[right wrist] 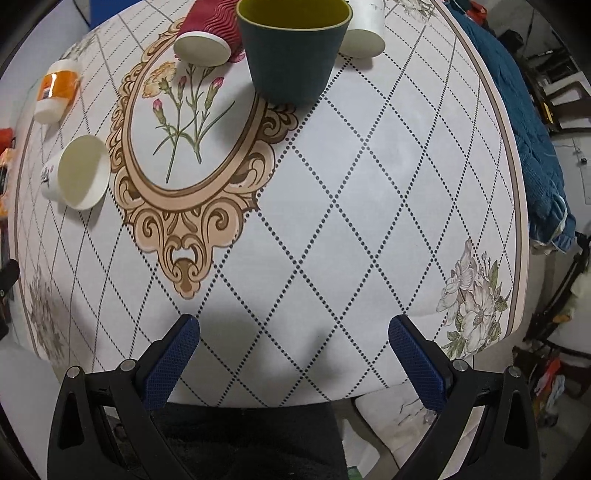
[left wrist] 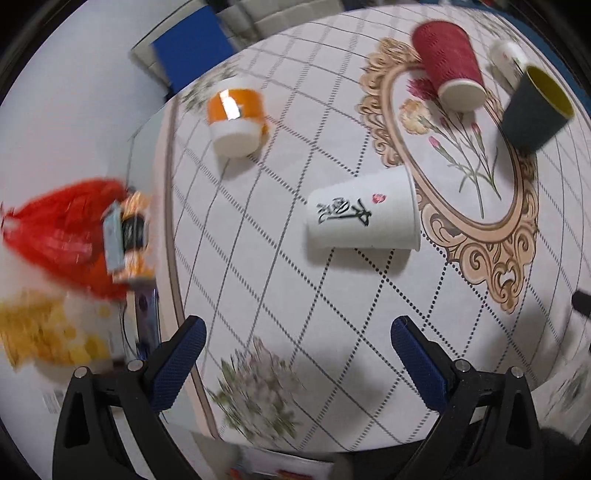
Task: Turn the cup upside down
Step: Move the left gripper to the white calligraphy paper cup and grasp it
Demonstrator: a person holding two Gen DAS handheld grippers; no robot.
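A dark teal cup with a yellow inside [right wrist: 293, 51] stands upright, mouth up, on the patterned tablecloth; it also shows in the left wrist view [left wrist: 535, 110]. A white paper cup with black characters [left wrist: 364, 214] lies on its side, also in the right wrist view [right wrist: 79, 171]. A red ribbed cup [left wrist: 448, 64] [right wrist: 208, 35] and an orange-and-white cup [left wrist: 236, 116] [right wrist: 57, 90] lie tipped over. My left gripper [left wrist: 299, 332] is open and empty, short of the white cup. My right gripper [right wrist: 293, 332] is open and empty, well short of the teal cup.
Another white cup [right wrist: 364, 31] lies behind the teal cup. A red bag [left wrist: 70, 236] and yellow items [left wrist: 40, 328] lie left of the table. A blue quilt [right wrist: 524, 122] hangs past the table's right edge [right wrist: 511, 177]. A blue chair [left wrist: 192, 48] stands beyond the table.
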